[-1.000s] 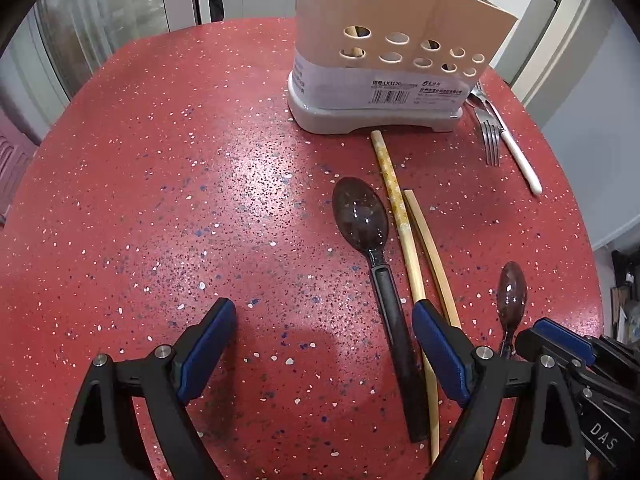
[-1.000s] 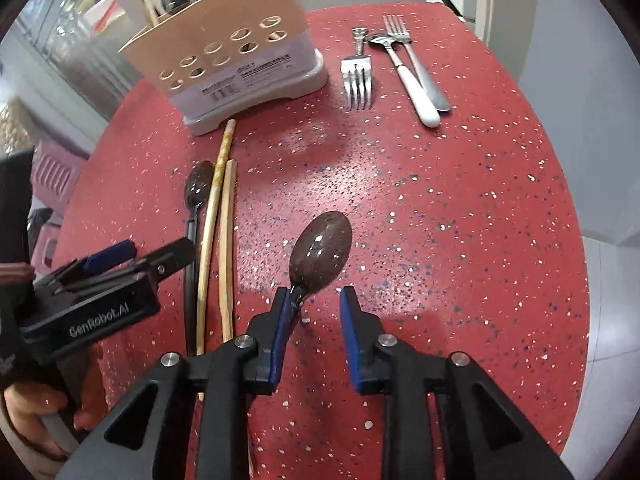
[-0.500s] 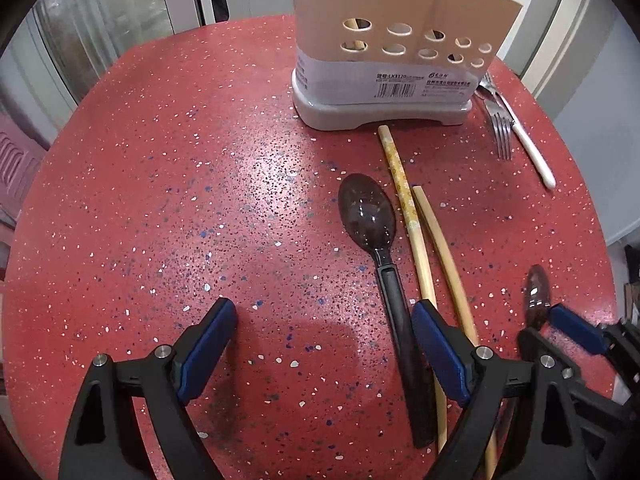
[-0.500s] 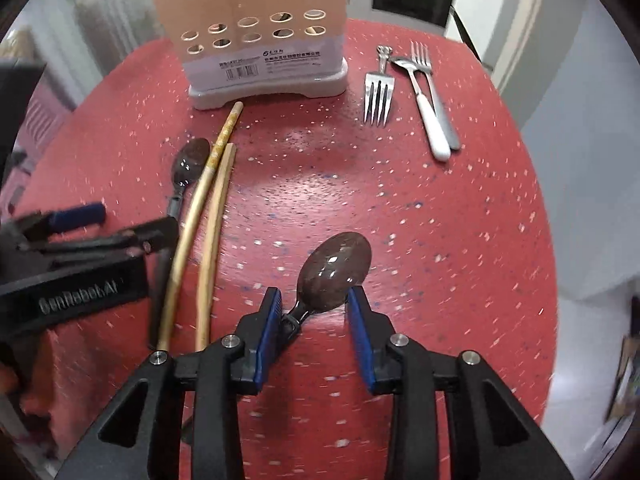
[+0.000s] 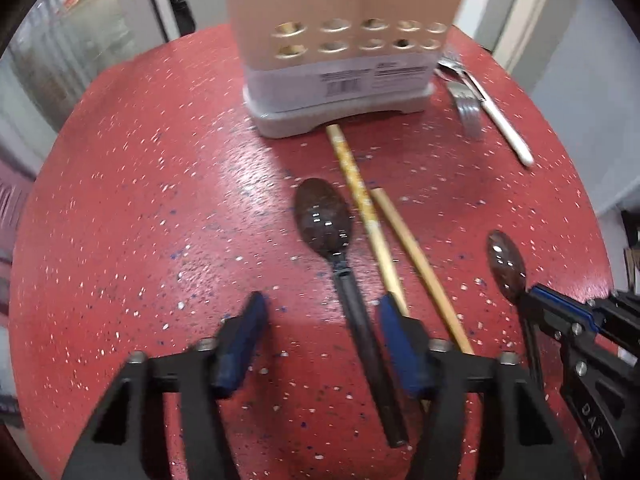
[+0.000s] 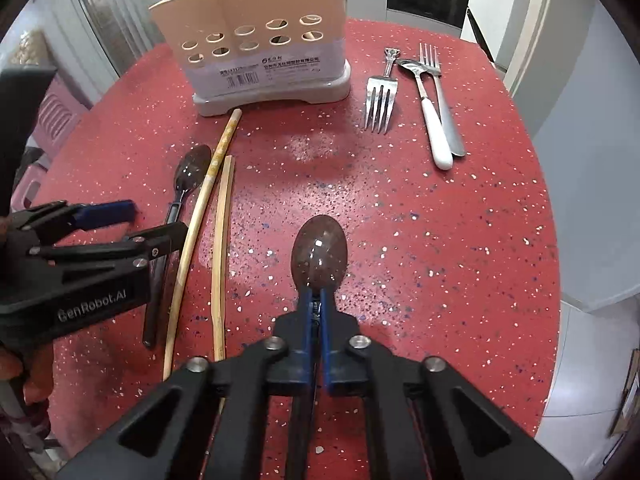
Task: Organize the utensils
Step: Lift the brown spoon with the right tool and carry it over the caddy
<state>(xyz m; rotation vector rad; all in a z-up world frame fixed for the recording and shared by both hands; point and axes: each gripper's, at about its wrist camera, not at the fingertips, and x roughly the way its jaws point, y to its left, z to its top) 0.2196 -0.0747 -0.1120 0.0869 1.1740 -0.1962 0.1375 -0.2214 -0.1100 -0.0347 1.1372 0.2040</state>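
Note:
My right gripper (image 6: 316, 300) is shut on the neck of a dark brown spoon (image 6: 319, 254), bowl pointing forward over the red table; the spoon also shows in the left wrist view (image 5: 505, 264). My left gripper (image 5: 320, 334) is open, its fingers on either side of the black handle of a second dark spoon (image 5: 325, 216) that lies on the table. Two wooden chopsticks (image 5: 416, 256) lie just right of that spoon. The beige utensil holder (image 6: 260, 40) stands at the back with utensils in it.
Two metal forks (image 6: 378, 102) and a white-handled spoon (image 6: 434, 128) lie right of the holder. The round red speckled table (image 6: 460, 240) drops off close on the right. My left gripper (image 6: 92, 248) is near the right one's left side.
My right gripper has closed on the brown spoon's neck. My left gripper has moved forward along the black spoon's handle and narrowed somewhat.

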